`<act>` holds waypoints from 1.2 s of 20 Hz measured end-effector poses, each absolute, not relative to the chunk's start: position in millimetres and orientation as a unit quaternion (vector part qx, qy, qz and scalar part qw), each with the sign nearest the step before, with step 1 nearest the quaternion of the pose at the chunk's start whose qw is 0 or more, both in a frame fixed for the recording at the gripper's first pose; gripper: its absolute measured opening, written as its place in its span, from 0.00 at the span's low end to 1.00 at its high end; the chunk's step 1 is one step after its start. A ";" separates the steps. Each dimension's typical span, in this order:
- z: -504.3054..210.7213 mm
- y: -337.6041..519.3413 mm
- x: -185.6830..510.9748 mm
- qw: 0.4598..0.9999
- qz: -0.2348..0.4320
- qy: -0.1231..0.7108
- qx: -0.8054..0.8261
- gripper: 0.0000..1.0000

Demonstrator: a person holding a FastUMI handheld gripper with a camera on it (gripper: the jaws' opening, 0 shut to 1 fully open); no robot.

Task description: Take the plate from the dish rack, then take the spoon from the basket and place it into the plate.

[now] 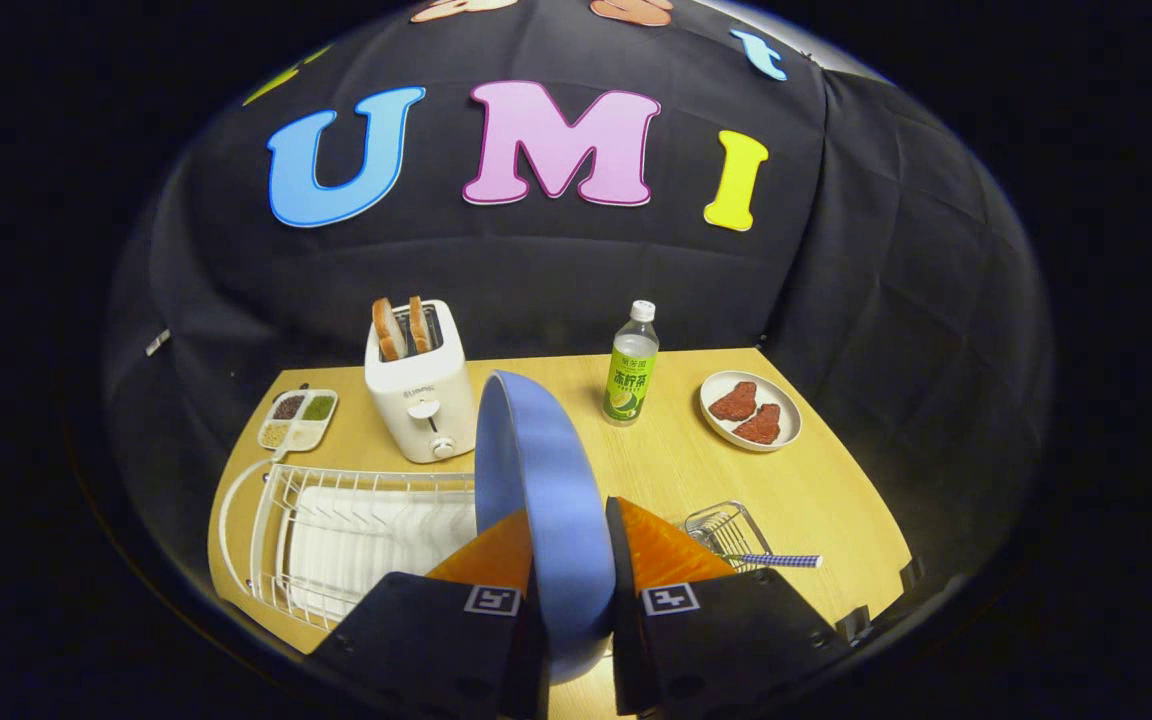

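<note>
Pinching the blue plate point(541, 500) on edge by its rim between both fingers of the gripper point(568, 550), above the table beside the dish rack point(336, 540), I judge it rigid, smooth, slip-prone and breakable, so I'd keep the grip deep.

A light wooden table point(676, 470) carries a white wire dish rack point(336, 535), a white toaster point(423, 395) with two bread slices, a divided snack tray point(298, 420), a green-labelled bottle point(631, 368), a plate of meat point(751, 410) and a small wire basket point(726, 528).
</note>
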State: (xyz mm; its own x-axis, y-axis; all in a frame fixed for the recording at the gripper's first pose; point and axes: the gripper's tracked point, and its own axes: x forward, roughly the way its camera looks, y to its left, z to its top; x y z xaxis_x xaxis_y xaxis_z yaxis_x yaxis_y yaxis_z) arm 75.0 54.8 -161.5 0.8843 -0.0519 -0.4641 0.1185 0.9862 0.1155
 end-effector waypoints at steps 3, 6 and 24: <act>-153.3 53.4 50.7 0.966 -0.016 0.239 0.098 0.29; -144.5 50.9 21.5 0.963 0.007 0.239 0.127 0.29; -282.2 68.2 -148.4 0.883 0.100 0.401 0.223 0.29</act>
State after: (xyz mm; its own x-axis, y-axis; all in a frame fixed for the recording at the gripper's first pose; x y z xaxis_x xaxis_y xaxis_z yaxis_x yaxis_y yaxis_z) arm -148.4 68.2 -282.2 0.6582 0.3547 -0.6640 0.0023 0.8811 0.4730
